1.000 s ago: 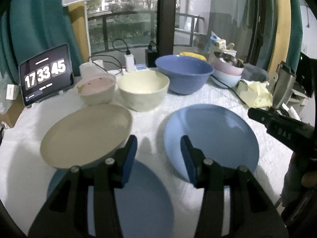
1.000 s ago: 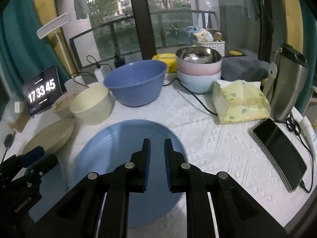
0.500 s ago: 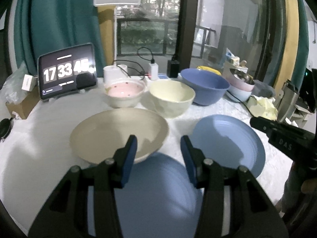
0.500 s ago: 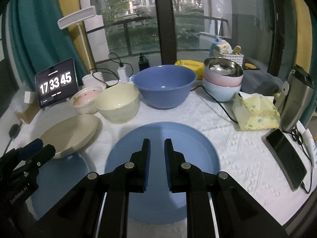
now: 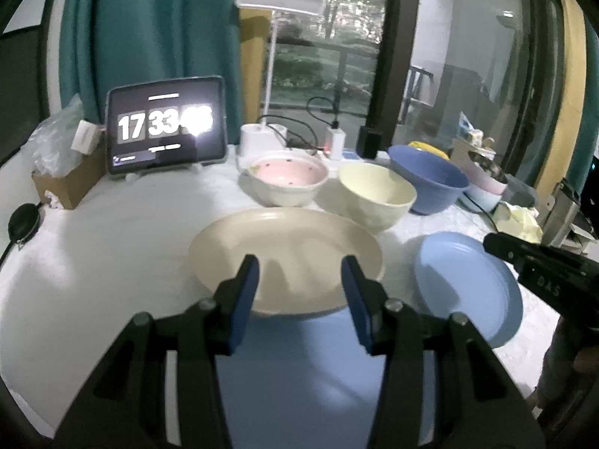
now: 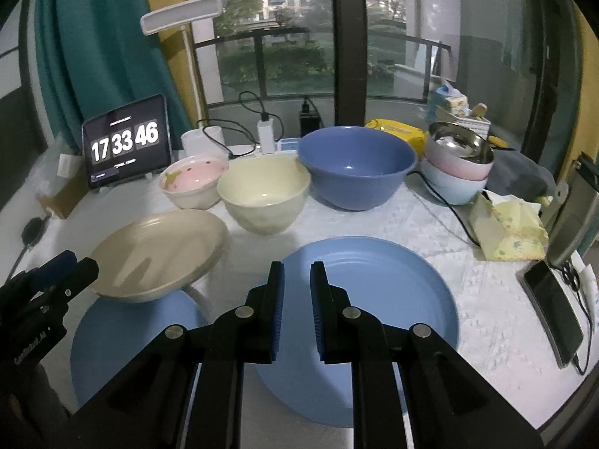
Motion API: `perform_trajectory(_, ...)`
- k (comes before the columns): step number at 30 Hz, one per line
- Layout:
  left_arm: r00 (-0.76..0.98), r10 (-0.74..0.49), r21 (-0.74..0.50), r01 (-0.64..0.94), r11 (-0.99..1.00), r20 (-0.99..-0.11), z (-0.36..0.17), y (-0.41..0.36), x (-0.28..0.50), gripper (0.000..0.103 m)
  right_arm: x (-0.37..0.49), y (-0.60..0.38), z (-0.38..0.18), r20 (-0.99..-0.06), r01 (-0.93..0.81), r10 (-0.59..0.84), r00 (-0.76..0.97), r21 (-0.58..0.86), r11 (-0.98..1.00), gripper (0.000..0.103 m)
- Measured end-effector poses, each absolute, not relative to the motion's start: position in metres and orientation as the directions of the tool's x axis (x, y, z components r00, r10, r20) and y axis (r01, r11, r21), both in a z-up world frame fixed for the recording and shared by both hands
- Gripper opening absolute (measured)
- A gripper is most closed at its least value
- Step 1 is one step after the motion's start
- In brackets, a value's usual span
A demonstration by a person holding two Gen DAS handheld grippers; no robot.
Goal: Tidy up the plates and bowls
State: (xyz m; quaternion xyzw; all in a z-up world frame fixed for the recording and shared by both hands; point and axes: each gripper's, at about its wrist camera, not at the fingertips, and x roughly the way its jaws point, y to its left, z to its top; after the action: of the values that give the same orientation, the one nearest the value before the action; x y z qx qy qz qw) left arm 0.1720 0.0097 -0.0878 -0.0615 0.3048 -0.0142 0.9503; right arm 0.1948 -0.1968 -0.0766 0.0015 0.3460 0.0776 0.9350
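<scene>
A beige plate (image 5: 288, 247) lies tilted, its near rim resting on a blue plate (image 5: 295, 366). My left gripper (image 5: 299, 265) hovers open just short of that rim, with nothing between its pads. A second blue plate (image 6: 393, 292) lies flat under my right gripper (image 6: 298, 267), whose pads stand almost together and hold nothing. Behind the plates stand a pink bowl (image 6: 194, 179), a cream bowl (image 6: 264, 191) and a big blue bowl (image 6: 355, 164). At the left of the right wrist view I see the left gripper (image 6: 63, 265) beside the beige plate (image 6: 161, 247).
Stacked bowls (image 6: 458, 164) with a steel one on top stand at the back right. A tissue pack (image 6: 509, 232), a phone (image 6: 554, 307) and a metal flask (image 6: 572, 220) line the right edge. A tablet clock (image 6: 125, 146), a lamp and cables crowd the back.
Both grippers have swung leftward across the table; the beige plate now sits straight ahead of my left fingers. Neither gripper's opening has changed. The plates and bowls have not moved.
</scene>
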Motion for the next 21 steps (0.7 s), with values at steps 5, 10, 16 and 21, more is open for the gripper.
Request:
perform_trajectory(5, 0.814, -0.041, -0.132, -0.044, 0.99, -0.58, -0.091, 0.029, 0.175, 0.047, 0.199, -0.181, -0.078, -0.653, -0.164, 0.158, 0.74, 0.052, 0.985, 0.015)
perform_trajectory(10, 0.81, -0.019, -0.137, -0.075, 0.988, -0.586, -0.096, 0.044, 0.179, 0.047, 0.205, -0.168, -0.08, -0.662, -0.18, 0.163, 0.731, 0.043, 0.983, 0.015)
perform_trajectory(16, 0.802, 0.003, -0.14, -0.108, 0.984, -0.598, -0.102, 0.058, 0.186, 0.047, 0.213, -0.155, -0.084, -0.672, -0.194, 0.169, 0.721, 0.038, 0.98, 0.015)
perform_trajectory(21, 0.794, 0.02, -0.141, -0.133, 0.981, -0.608, -0.107, 0.069, 0.195, 0.047, 0.221, -0.145, -0.088, -0.681, -0.208, 0.178, 0.711, 0.039, 0.977, 0.015)
